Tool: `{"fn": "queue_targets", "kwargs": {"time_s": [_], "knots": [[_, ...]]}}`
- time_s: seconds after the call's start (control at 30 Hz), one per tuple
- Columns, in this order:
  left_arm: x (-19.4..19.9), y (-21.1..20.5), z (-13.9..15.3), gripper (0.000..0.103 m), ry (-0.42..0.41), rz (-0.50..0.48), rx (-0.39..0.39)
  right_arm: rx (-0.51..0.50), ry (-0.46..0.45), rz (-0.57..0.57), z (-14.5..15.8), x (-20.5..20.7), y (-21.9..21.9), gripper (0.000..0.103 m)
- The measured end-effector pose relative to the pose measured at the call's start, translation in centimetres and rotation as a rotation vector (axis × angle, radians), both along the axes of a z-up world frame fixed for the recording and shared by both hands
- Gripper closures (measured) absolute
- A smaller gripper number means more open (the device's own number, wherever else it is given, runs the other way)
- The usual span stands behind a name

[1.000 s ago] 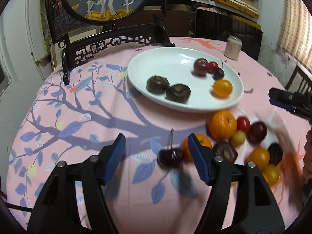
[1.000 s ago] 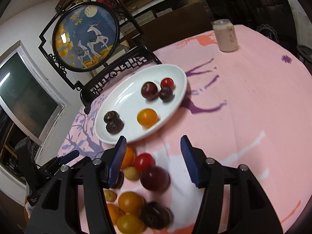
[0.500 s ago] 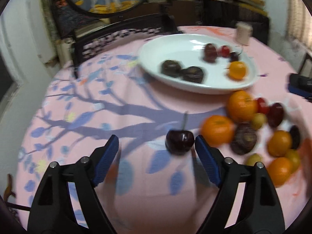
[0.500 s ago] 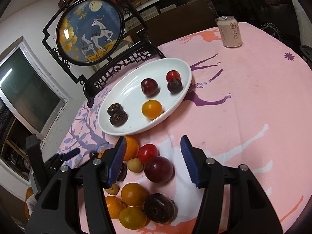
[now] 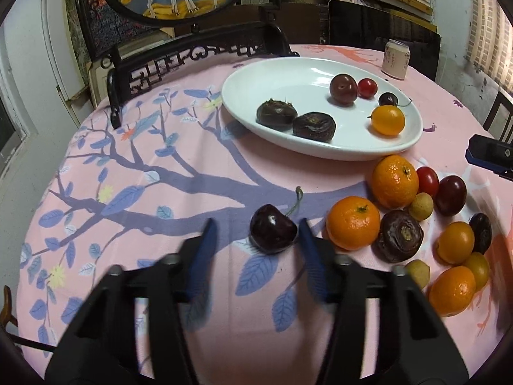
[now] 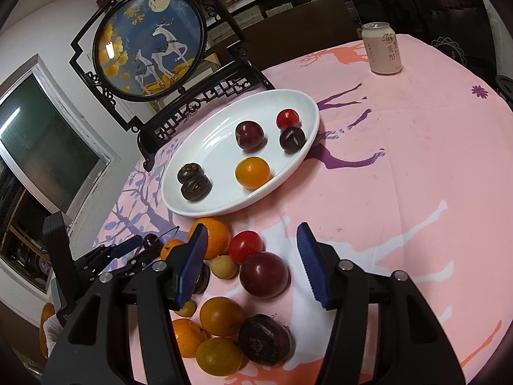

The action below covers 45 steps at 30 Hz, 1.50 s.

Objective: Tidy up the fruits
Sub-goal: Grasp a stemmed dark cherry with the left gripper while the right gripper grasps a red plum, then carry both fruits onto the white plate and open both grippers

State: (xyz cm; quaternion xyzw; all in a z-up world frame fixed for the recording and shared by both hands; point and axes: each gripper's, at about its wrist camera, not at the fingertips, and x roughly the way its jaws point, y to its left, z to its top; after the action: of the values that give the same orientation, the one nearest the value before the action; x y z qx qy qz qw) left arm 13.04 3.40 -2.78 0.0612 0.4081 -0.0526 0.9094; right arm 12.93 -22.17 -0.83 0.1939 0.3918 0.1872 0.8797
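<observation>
In the left wrist view the left gripper [image 5: 256,237] fills the bottom of the frame, its blue-padded jaws spread apart around a dark cherry [image 5: 272,228] that lies on the pink tabletop [image 5: 160,166]. The cherry sits close against the right-hand pad, with a clear gap to the other pad; its stem points up toward the centre of the frame. The jaws are blurred, and nothing is clamped between them.

A white oval plate [image 5: 256,83] occupies the upper centre-right of that view and holds two dark wrinkled fruits [image 5: 276,114], a plum [image 5: 343,89], a red cherry tomato [image 5: 367,88], a small dark cherry [image 5: 388,99] and an orange-yellow fruit [image 5: 386,120]. Below the plate, at the right of the frame, loose fruit is clustered on the cloth, including two mandarins [image 5: 395,182].

In the right wrist view the right gripper [image 6: 253,256] rises from the bottom edge with its jaws wide apart and empty, a loose plum [image 6: 264,274] lying between them on the cloth. A drink can [image 6: 381,48] stands at the upper right, and a round deer screen [image 6: 149,45] in a black frame at the upper left
</observation>
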Motion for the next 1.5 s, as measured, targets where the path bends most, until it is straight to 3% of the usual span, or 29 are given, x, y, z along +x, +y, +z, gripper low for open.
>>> {"fn": "queue_targets", "kwargs": {"time_s": [0.03,0.1,0.67,0.73,0.83,1.03,1.2,1.37,1.5], "knots": [[0.1,-0.1,-0.1,0.070,0.011,-0.006,-0.007,0.000,0.002,0.002,0.0,0.0,0.0,0.045],[0.3,-0.2,-0.4,0.073,0.023,-0.015,-0.014,-0.001,0.004,0.007,-0.1,0.0,0.1,0.045],[0.4,-0.1,-0.4,0.073,0.036,-0.012,-0.014,-0.038,0.134,0.066,-2.6,0.6,1.2,0.045],[0.4,0.0,-0.4,0.073,0.037,-0.012,-0.015,-0.051,0.144,0.074,-3.0,0.5,1.4,0.051],[0.4,0.0,-0.4,0.073,0.037,-0.012,-0.019,-0.066,0.136,0.076,-3.3,0.3,1.5,0.065],[0.1,0.3,0.4,0.073,0.007,-0.004,-0.039,-0.046,0.110,0.074,-2.9,0.2,1.1,0.066],[-0.1,0.1,3.6,0.073,-0.075,-0.002,-0.085,0.026,0.036,0.018,-0.8,0.2,-0.4,0.066],[4.1,-2.2,5.8,0.073,-0.080,-0.018,-0.117,0.027,0.006,-0.020,1.2,3.0,0.2,0.066],[7.0,-4.2,5.1,0.073,-0.061,-0.028,-0.115,0.010,-0.002,-0.012,1.6,6.7,2.7,0.066]]}}
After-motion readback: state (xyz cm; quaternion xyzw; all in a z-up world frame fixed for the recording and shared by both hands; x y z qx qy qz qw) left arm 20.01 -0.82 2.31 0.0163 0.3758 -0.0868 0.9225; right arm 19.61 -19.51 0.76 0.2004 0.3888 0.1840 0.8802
